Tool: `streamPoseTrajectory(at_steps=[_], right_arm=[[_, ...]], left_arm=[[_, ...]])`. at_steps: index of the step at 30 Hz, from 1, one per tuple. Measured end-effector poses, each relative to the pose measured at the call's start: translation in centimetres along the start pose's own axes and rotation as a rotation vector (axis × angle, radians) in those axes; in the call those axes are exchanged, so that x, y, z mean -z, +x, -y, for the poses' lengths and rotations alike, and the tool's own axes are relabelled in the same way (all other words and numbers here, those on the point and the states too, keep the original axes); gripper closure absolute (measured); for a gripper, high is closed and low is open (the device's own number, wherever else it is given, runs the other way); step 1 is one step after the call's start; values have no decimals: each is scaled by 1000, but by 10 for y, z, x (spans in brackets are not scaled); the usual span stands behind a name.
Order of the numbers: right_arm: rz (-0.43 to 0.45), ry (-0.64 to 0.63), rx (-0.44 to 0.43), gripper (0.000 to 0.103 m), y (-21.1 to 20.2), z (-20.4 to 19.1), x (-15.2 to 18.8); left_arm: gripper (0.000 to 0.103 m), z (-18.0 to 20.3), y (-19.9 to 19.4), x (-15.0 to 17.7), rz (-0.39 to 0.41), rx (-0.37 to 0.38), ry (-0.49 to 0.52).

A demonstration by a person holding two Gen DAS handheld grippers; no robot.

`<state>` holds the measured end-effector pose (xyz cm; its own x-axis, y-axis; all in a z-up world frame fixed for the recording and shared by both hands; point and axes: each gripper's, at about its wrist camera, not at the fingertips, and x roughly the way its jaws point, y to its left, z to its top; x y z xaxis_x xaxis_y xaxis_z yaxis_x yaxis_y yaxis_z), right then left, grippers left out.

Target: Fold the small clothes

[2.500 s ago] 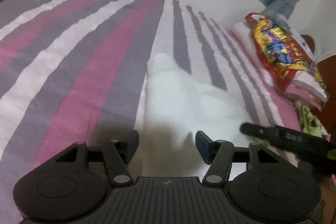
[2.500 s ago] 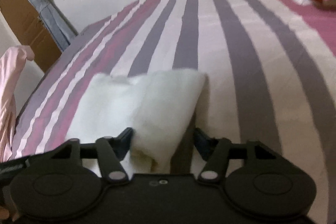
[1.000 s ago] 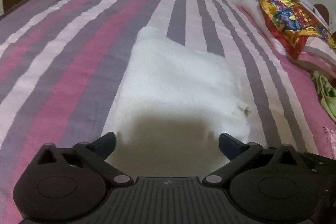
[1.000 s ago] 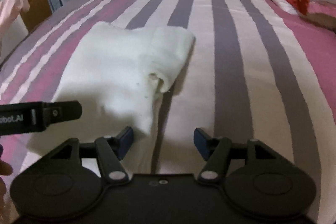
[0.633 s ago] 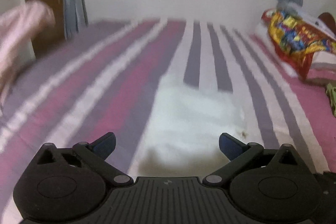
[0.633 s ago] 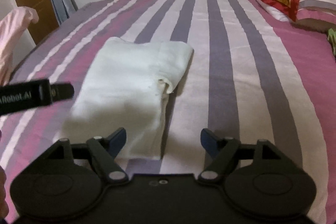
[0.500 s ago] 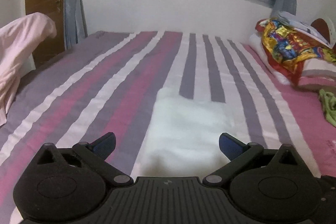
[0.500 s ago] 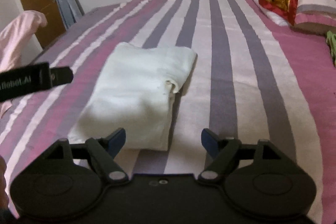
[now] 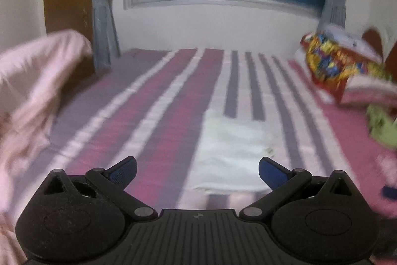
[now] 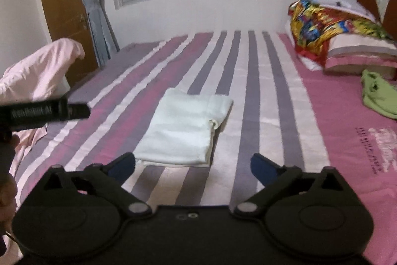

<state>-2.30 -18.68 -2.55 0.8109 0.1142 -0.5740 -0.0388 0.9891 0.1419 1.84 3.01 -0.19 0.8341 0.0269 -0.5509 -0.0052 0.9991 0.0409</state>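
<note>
Just one folded white cloth [image 10: 183, 133] — one striped bed [image 10: 273, 101].

Folded garment [image 10: 183, 128]: soft white cloth, matt
Bedsheet [image 10: 268, 96]: smooth striped cloth
Door [image 10: 62, 4]: brown wood
Gripper [image 10: 193, 169]: matt black plastic

I see a bed [image 10: 268, 101] covered by a sheet striped in purple, pink and white. A folded white cloth [image 10: 183, 131] lies flat near the middle of it. At the right end a pillow [image 10: 357, 54] carries a bright multicoloured cloth [image 10: 320, 21], and a green garment [image 10: 377, 98] lies just in front of that. A pale pink fabric [image 10: 37, 76] drapes at the left edge.
</note>
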Motion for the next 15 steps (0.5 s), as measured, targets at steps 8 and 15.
streamPoseTrajectory(at_steps=[8,15], right_arm=[[53,139,-67,0,-64,-5,9],[152,2,23,0,-94,-29,22]], left_arm=[[0,-12,-46,17,-55,56,-52],[0,-13,-54,35,-86,57,-76]])
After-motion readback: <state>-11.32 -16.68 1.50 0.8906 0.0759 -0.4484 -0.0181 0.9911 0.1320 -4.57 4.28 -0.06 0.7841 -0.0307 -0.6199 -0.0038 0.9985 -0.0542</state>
